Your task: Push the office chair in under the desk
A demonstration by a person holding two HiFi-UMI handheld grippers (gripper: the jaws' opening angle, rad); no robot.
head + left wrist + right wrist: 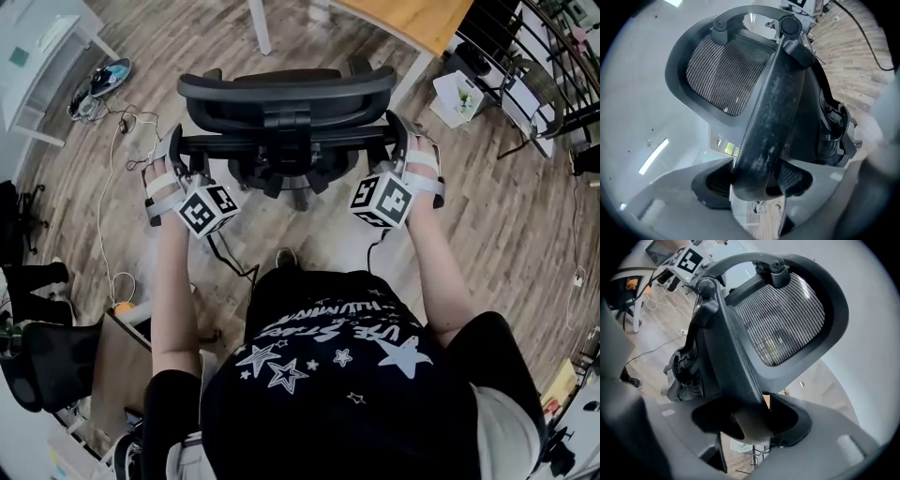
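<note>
Operator: Grip state, both sides?

Technician: Jaws of the left gripper [757,183] are clamped on the left armrest [773,108], one pad on either side of its near end. Jaws of the right gripper [752,420] are clamped on the right armrest [729,362] in the same way. Neither pair meets, because the armrest fills the gap.

Operator: Position of the chair?

Technician: The chair [286,94] stands on the wood floor [487,225], back toward the person, seat toward the worktop [412,19]. The worktop edge lies just beyond the chair, up and to the right in the head view. A white leg [260,28] stands beyond the chair on the left. The seat is not yet under the worktop.

Operator: Reason for the two-point hold?

Technician: Judgement only. One clamp per armrest gives equal push on both sides, so the chair should roll straight and not swivel. Holding from behind keeps the push aimed at the opening. The worktop sits off to the right, so the chair likely needs steering that way before the final push. Risk: an armrest striking the worktop edge
</note>
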